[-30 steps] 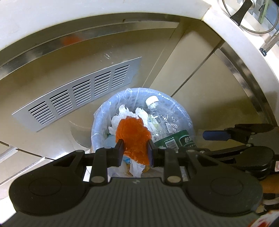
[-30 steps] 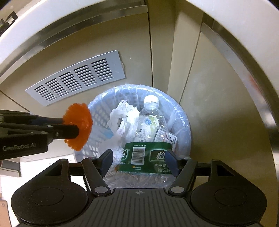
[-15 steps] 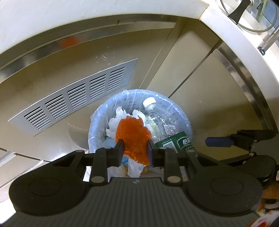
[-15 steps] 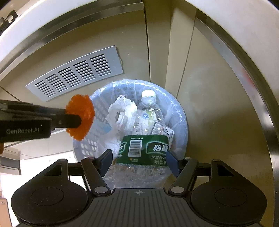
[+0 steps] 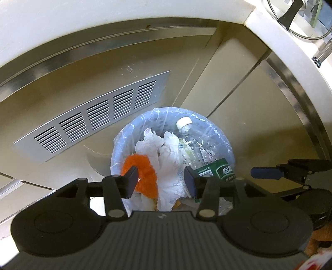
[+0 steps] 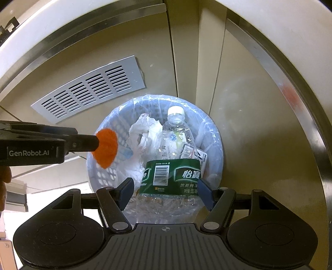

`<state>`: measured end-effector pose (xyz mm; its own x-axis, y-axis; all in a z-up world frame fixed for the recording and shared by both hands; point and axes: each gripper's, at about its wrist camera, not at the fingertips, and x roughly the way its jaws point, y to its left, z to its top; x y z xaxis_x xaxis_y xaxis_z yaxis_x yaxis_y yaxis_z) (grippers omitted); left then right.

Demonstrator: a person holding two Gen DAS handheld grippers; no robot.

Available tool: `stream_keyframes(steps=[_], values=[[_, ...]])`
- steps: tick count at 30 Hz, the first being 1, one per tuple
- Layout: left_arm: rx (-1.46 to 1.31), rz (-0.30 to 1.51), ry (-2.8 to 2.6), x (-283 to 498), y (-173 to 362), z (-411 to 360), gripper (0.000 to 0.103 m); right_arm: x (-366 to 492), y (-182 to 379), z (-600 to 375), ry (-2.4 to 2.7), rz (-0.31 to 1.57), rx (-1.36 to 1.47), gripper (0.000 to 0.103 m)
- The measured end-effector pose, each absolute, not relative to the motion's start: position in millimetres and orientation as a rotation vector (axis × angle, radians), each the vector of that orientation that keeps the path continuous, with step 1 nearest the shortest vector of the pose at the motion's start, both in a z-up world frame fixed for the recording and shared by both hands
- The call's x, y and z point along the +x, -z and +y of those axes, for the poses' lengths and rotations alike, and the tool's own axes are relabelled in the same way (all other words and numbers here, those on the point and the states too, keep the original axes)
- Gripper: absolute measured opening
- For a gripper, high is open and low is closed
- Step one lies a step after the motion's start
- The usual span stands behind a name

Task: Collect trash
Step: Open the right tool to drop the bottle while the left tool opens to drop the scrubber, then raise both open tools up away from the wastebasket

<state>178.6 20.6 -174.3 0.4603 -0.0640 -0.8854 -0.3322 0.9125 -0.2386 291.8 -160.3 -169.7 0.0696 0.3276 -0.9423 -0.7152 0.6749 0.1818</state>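
A blue basket bin (image 5: 225,143) with a clear liner stands below both grippers; crumpled white paper (image 5: 164,149) lies in it. My left gripper (image 5: 160,180) hovers over the bin with its jaws opening. A fuzzy orange scrap (image 5: 145,176) hangs against the left finger, clear of the right pad. In the right wrist view the orange scrap (image 6: 105,145) sits at the left gripper's fingertips (image 6: 89,143) over the bin (image 6: 217,145) rim. My right gripper (image 6: 166,191) is shut on a clear bottle (image 6: 172,172) with a green label, its white cap end pointing down into the bin.
The bin stands on a beige floor against beige cabinet panels with a slatted metal vent (image 5: 93,116). A white counter edge with a steel strip arcs overhead. A glass lid with a black handle (image 5: 290,12) lies on the counter at the top right.
My left gripper's jaws have spread apart; the orange scrap, pinched between them before, now hangs at the left finger only. The right gripper still holds the bottle in the same place.
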Motion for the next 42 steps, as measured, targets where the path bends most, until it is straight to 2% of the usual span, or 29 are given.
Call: stream_keyframes(steps=[15, 23, 29, 31, 39, 42], values=[[-0.391, 1.049, -0.186, 158.7, 155.7, 28.2, 0.044, 286.8, 157.8, -164.0, -0.806, 1.272, -0.335, 0.068], [-0.315, 0.995, -0.148, 139.0, 129.4, 26.1, 0.052, 272.2, 130.2, -174.9, -0.761, 1.244, -0.263, 0.068], [-0.258, 0.954, -0.127, 127.0, 108.9, 23.2, 0.068, 253.6, 102.3, -186.5, -0.724, 1.196, -0.203, 0.069], [-0.255, 0.941, -0.136, 124.5, 102.4, 21.6, 0.076, 250.4, 95.3, -190.3, -0.723, 1.188, -0.189, 0.07], [-0.257, 0.882, -0.212, 114.7, 75.0, 9.2, 0.095, 248.1, 78.6, -196.3, -0.79, 1.162, -0.176, 0.074], [-0.241, 0.851, -0.242, 109.9, 66.5, 3.2, 0.098, 247.9, 73.0, -198.3, -0.82, 1.128, -0.167, 0.076]])
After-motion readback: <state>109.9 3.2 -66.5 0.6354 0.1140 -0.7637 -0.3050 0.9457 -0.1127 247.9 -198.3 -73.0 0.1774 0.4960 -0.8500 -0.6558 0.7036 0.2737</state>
